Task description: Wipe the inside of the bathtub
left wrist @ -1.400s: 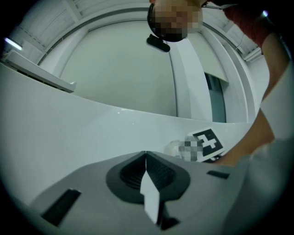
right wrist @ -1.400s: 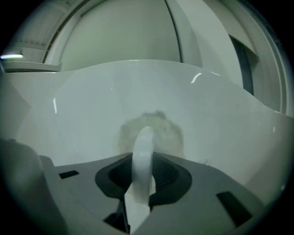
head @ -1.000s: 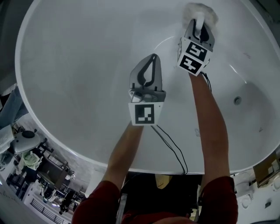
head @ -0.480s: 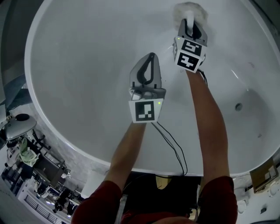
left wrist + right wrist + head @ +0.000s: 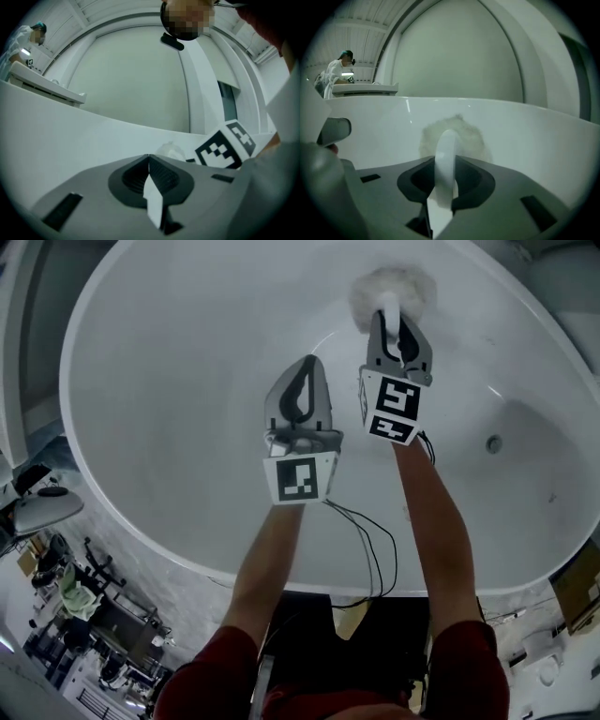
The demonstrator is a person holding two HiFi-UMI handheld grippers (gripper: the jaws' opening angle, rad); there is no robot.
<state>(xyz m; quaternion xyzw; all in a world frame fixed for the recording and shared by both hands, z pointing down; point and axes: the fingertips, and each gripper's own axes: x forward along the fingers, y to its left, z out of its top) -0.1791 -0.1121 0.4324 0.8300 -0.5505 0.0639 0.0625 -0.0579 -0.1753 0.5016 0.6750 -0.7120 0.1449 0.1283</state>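
White glossy oval tub (image 5: 141, 418). Fluffy round duster (image 5: 394, 289) on smooth white handle (image 5: 444, 164), clamped in right gripper (image 5: 386, 322), touching far inner wall. Left gripper (image 5: 307, 364) just beside, jaws together, empty.

1 tub (image 5: 169, 381); 1 duster (image 5: 412, 285); 2 tongs (image 5: 307, 362) (image 5: 385, 319)

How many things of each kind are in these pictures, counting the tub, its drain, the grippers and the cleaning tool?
Bathtub: 1
Drain: 1
Grippers: 2, left gripper and right gripper
Fluffy scrubber: 1
Total: 5
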